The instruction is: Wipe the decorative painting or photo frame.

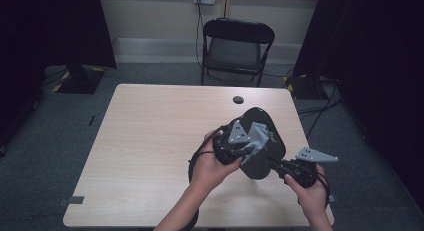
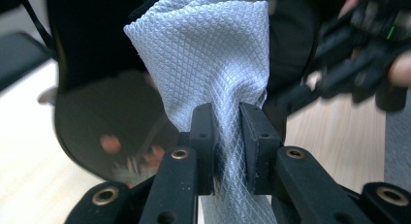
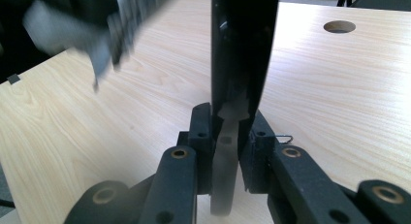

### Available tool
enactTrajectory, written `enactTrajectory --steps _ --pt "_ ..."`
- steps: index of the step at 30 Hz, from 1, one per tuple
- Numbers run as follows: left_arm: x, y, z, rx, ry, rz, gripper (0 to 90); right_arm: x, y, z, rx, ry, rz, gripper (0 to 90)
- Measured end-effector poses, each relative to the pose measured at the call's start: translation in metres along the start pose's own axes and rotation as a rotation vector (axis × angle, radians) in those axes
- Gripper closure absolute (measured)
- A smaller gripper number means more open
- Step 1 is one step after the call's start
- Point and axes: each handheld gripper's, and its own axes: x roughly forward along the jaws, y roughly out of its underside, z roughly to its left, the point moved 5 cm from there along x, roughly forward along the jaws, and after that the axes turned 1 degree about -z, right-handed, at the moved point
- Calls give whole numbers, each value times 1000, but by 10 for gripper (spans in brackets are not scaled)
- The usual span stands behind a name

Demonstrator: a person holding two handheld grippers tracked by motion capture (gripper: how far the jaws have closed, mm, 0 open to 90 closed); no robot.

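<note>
A glossy black oval object with a handle is held tilted above the table. My right gripper is shut on its handle; in the right gripper view the object stands edge-on between the jaws of that gripper. My left gripper is shut on a grey textured cloth that lies against the object's face. In the left gripper view the cloth bunches up out of the closed gripper, in front of the reflective black surface.
The light wooden table has a round cable hole near its far edge. A black folding chair stands behind it. Dark curtains hang at both sides, and cables run over the carpet at the right.
</note>
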Motion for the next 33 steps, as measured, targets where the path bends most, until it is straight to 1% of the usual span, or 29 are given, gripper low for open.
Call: enactTrajectory --steps 1,3,5,6,8,10,11,17,19,20,25,27,31,33 --pt "-1 -6 -1 2 -7 -16 771 0 0 0 0 0 0 784" --pt "0 -15 -1 15 -13 -25 771 0 0 0 1 4 0 785" --pt "3 -21 -1 14 -21 -27 770 0 0 0 1 3 1 786" --pt "5 -23 0 17 -23 -26 770 0 0 0 1 3 1 786" --pt "10 -24 0 21 -20 -8 769 0 0 0 -1 4 1 786" --pt "14 -21 0 10 -14 -6 769 0 0 0 -1 3 1 786" --pt "16 -19 0 13 -12 4 769 0 0 -1 -1 2 0 786" --pt "21 -3 -1 4 -4 25 768 0 0 0 -1 1 -1 786" --pt "23 3 -2 6 1 40 769 0 0 0 -2 3 1 786" --pt "25 7 -2 -1 2 41 769 0 0 0 0 4 2 786" --pt "33 27 -7 -7 23 80 768 0 0 0 0 4 2 786" --pt "37 34 -8 -6 26 93 767 0 0 0 -1 4 1 786" --pt "44 48 -9 -20 33 113 767 0 0 0 -1 2 1 786" --pt "47 56 -10 -25 31 133 768 0 0 0 -1 3 1 786"
